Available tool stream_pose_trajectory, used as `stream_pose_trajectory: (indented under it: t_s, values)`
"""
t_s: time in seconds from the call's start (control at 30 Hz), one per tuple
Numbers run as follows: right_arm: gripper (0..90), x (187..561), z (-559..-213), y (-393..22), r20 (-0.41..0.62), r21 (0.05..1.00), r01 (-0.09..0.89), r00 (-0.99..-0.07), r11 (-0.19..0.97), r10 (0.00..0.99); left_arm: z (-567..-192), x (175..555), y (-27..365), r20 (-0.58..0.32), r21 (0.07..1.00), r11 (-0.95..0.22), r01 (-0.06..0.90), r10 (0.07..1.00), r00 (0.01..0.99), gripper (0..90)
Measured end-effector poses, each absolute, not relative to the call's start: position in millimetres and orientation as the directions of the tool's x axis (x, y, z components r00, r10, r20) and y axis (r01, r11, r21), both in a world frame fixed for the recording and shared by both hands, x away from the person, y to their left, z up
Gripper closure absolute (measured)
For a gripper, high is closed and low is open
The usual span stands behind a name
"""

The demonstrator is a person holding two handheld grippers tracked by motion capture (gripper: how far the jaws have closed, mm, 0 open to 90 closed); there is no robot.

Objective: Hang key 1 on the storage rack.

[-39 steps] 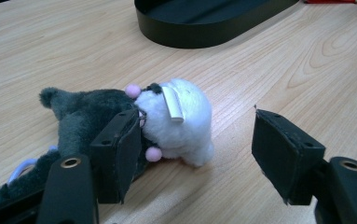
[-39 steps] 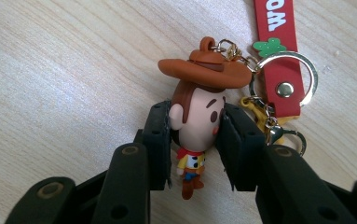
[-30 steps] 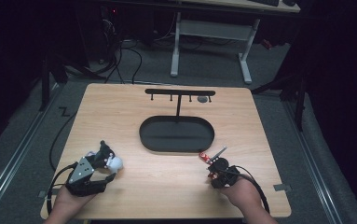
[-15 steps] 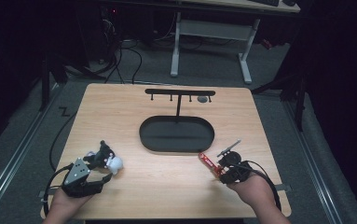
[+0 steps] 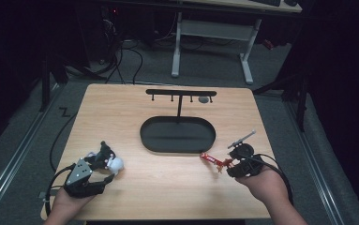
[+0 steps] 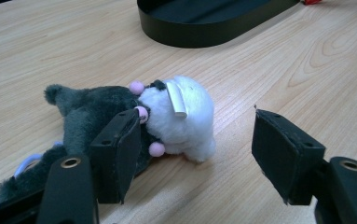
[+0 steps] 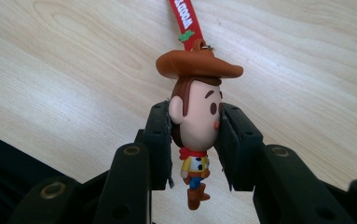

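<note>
The right gripper (image 7: 195, 128) pinches a cowboy keychain (image 7: 195, 116) by the head, right of the black tray (image 5: 177, 134); the left gripper (image 6: 195, 154) is spread around a plush toy (image 6: 134, 119) lying left of it — likely next: hanging the keychain on the tray's rack (image 5: 181, 93); aim its strap (image 7: 183, 16).

Lighting's pretty uneven here. In the high view the pale wooden table (image 5: 168, 187) is lit softly from above while the floor and everything past its far edge sink into near black, and the picture is soft and a bit grainy. The gripper views are brighter and crisper; the fluffy grey-and-white plush toy (image 6: 167, 116) drops a short soft shadow on the wood. The black rubber-padded jaws at the bottom edges look slightly blurred.
</note>
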State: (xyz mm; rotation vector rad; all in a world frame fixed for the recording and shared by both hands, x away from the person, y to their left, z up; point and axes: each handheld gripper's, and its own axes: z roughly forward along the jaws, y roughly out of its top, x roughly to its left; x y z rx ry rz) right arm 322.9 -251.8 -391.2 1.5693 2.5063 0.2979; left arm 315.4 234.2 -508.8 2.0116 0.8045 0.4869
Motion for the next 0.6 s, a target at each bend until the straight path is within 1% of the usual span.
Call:
stream_pose_trajectory:
  t_s: [0.3, 0.6]
  values:
    - [67.0, 326.0, -362.4, -252.5, -0.044, 0.297, 0.861, -0.419, 0.413, 0.907, -508.3, 314.9, 235.7, 0.024, 0.856, -0.382, 0.347, 0.7, 0.713, 32.1]
    - [67.2, 333.2, -338.3, -249.0, -0.058, 0.341, 0.839, -0.431, 0.423, 0.901, -508.2, 314.4, 237.9, 0.023, 0.856, -0.379, 0.351, 0.707, 0.707, 30.5]
